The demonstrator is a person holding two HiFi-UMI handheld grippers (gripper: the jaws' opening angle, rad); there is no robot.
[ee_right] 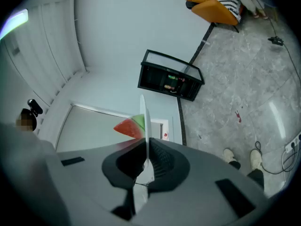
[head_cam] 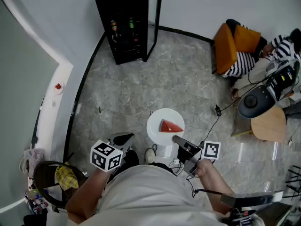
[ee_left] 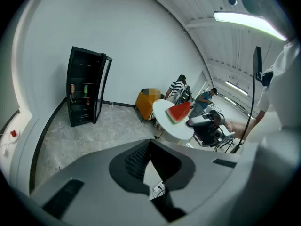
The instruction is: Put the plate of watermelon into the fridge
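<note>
While the right tool point(head_cam: 178, 140) clamps the near rim of a round white plate point(head_cam: 154, 126), its jaws stand narrow, pressed on the thin edge from both faces. The right gripper view shows that edge point(ee_right: 143, 117) running straight out from between the jaws of the tool point(ee_right: 146, 147). The plate is held out level ahead of the tool, above a grey marbled floor point(head_cam: 188, 79). A red wedge of watermelon with a green rind point(head_cam: 170, 126) lies near the middle of the plate, just beyond the tool's tips. In the right gripper view the wedge point(ee_right: 128, 127) shows on one face of the plate only.

The left tool point(head_cam: 124, 138) is off to the left of the right tool, near the plate's left edge but apart from it. Its jaws point(ee_left: 150, 147) are drawn together at the tips with nothing between them. From this tool the plate point(ee_left: 171, 126) and the wedge point(ee_left: 178, 112) show ahead and to the right.

A tall black fridge with a glass door point(head_cam: 124, 13) stands far ahead of both tools, across the floor and against a pale wall. Its door is swung open and a few bottles point(head_cam: 114, 27) stand on a shelf inside. The fridge point(ee_left: 84, 86) is well apart from the plate, and it also shows past the plate's edge from the right tool point(ee_right: 169, 76). An orange chair point(head_cam: 225, 44) stands to the right, well beyond the right tool.
</note>
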